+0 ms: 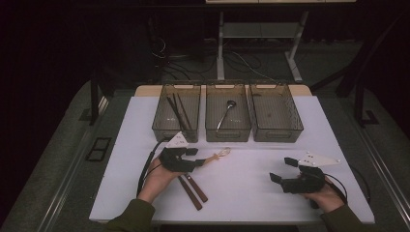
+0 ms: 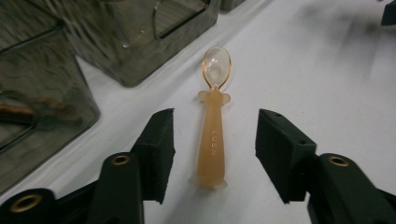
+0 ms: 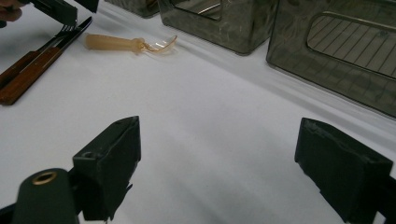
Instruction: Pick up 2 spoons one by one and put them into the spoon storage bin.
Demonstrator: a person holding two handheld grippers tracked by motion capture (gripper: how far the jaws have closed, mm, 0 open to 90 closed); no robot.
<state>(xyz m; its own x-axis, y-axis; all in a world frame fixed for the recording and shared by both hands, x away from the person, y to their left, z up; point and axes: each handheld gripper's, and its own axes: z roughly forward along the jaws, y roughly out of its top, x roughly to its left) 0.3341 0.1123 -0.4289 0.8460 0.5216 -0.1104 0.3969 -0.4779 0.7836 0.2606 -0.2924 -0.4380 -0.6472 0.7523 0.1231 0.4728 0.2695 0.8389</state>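
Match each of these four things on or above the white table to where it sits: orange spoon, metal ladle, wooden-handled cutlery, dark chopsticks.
Things:
1. orange spoon
2. metal ladle
3. wooden-handled cutlery
4. dark chopsticks

Places:
A. in the left bin
B. on the table near the person's left hand
C. in the middle bin
D. on the table between the left gripper fingers, untouched

Pairs: 1-D, 2-C, 3-B, 4-A
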